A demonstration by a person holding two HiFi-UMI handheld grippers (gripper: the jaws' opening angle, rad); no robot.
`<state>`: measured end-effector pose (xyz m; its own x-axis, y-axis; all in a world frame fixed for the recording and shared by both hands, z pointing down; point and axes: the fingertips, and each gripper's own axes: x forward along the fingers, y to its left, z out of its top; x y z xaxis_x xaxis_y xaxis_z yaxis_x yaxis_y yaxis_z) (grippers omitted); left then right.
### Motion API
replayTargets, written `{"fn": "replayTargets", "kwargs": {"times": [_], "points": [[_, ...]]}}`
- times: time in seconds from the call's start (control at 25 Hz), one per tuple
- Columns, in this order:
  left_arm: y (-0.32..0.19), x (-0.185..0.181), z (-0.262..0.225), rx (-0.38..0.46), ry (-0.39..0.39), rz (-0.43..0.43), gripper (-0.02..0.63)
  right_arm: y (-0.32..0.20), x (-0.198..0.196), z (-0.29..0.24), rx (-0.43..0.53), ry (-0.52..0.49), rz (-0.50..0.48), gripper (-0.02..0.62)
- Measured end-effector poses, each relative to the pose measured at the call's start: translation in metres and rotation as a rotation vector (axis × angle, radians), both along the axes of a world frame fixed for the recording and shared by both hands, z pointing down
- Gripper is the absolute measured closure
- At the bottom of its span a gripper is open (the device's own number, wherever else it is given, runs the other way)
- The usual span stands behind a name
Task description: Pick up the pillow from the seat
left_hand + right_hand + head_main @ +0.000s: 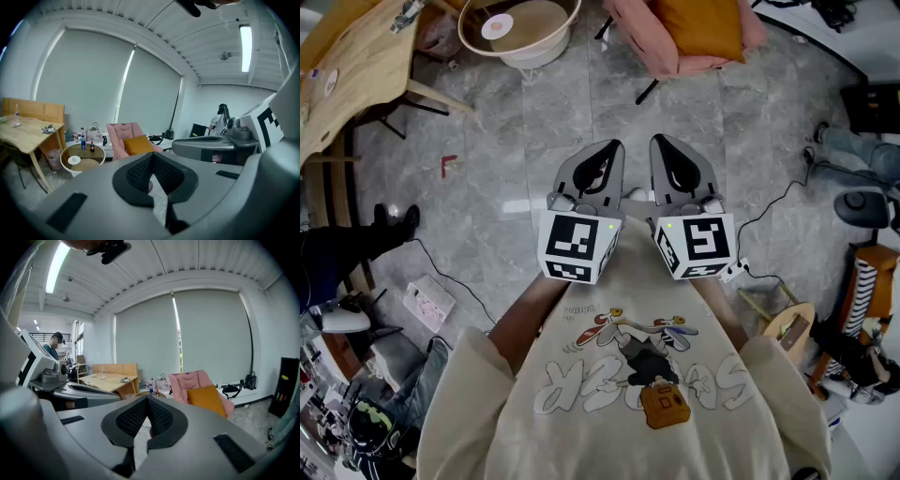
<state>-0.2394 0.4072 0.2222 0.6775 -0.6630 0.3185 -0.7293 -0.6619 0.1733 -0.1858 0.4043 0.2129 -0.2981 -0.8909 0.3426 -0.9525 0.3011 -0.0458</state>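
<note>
An orange pillow [701, 25] leans on the seat of a pink chair [652, 42] at the top of the head view. The pillow [137, 145] shows ahead in the left gripper view, and the pillow [206, 400] sits right of centre in the right gripper view. My left gripper [612, 145] and right gripper [659, 141] hang side by side close to my chest, well short of the chair. Both are shut with nothing between the jaws. The left gripper [151, 155] and right gripper [147, 399] each point toward the chair.
A round white side table [520, 26] with bottles stands left of the chair. A wooden table [352, 66] fills the upper left. Cables and a power strip [428, 302] lie on the grey tiled floor. Another person's legs [858, 150] show at the right edge.
</note>
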Motion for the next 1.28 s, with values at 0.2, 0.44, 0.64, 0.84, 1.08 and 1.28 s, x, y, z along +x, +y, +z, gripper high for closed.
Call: {"fn": "replayTargets", "kwargs": {"times": [0.2, 0.44, 0.64, 0.84, 1.08, 1.28], "points": [[0.0, 0.008, 0.004, 0.006, -0.006, -0.006, 0.602, 0.0, 0.007, 0.001, 0.016, 0.001, -0.008, 0.575], [0.004, 0.023, 0.006, 0.009, -0.024, -0.007, 0.602, 0.0, 0.019, 0.007, -0.01, -0.027, -0.024, 0.575], [0.008, 0.034, 0.01, -0.002, -0.045, -0.008, 0.602, 0.005, 0.031, 0.006, 0.002, -0.047, -0.017, 0.575], [0.007, 0.055, 0.014, -0.005, -0.054, -0.003, 0.601, 0.006, 0.059, 0.007, 0.011, -0.062, 0.004, 0.575], [0.002, 0.079, 0.012, 0.02, -0.031, -0.043, 0.601, 0.011, 0.088, 0.005, 0.047, -0.074, 0.003, 0.575], [-0.008, 0.091, 0.003, 0.039, -0.02, -0.052, 0.601, 0.007, 0.094, -0.002, 0.07, -0.07, -0.021, 0.575]]}}
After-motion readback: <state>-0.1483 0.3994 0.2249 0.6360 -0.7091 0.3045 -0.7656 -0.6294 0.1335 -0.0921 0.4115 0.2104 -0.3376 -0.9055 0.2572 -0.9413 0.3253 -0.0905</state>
